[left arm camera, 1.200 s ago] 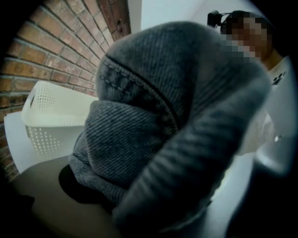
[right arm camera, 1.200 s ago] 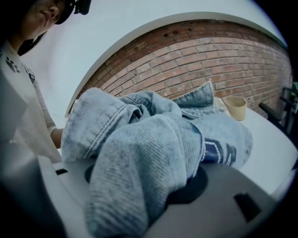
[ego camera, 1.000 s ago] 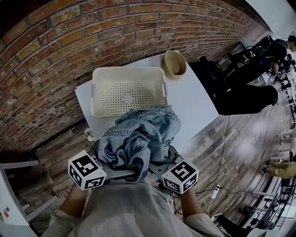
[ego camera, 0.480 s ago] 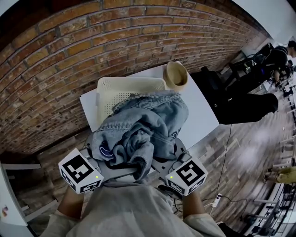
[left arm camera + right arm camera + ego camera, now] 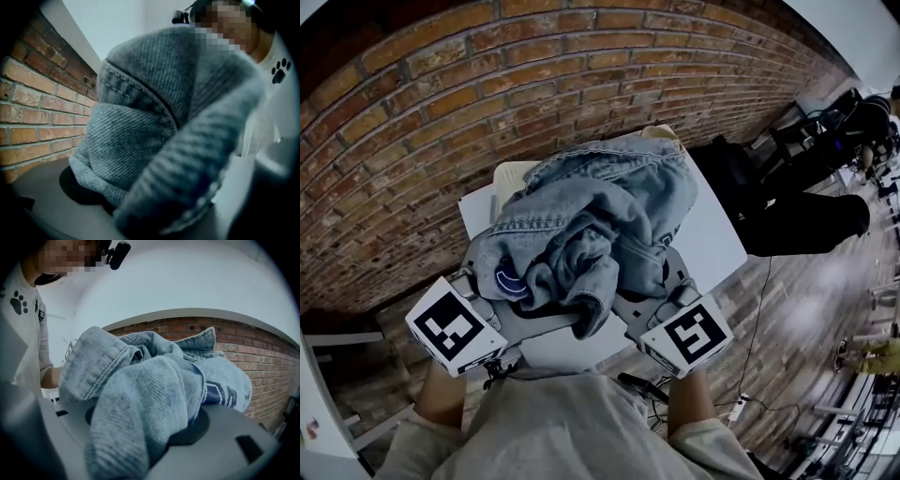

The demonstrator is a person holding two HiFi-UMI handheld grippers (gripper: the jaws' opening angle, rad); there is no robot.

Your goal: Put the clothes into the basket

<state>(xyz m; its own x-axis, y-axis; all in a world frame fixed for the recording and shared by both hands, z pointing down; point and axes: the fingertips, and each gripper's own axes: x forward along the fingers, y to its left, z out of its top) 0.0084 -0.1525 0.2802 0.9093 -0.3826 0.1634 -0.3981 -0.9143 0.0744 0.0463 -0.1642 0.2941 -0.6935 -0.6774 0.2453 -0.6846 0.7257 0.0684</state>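
A bundled light-blue denim jacket (image 5: pixel 595 220) hangs in the air between my two grippers, over the white table (image 5: pixel 717 230). It hides nearly all of the white perforated basket (image 5: pixel 508 175); only the basket's left rim shows. My left gripper (image 5: pixel 492 286) holds the jacket's left side and my right gripper (image 5: pixel 666 291) its right side. Both sets of fingertips are buried in the cloth. In the left gripper view, denim (image 5: pixel 150 122) fills the space between the jaws. In the right gripper view, folds of the jacket (image 5: pixel 154 380) lie over the jaw and its black pad (image 5: pixel 194 430).
A brick wall (image 5: pixel 487 84) runs right behind the table. A sliver of a tan bowl-shaped thing (image 5: pixel 664 132) shows past the jacket's far edge. Dark chairs and a seated person (image 5: pixel 797 206) are to the right, on a wooden floor with a trailing cable (image 5: pixel 755 319).
Both grippers have risen and moved toward the wall with the jacket. The bundle now covers the basket, which showed in full a second ago.
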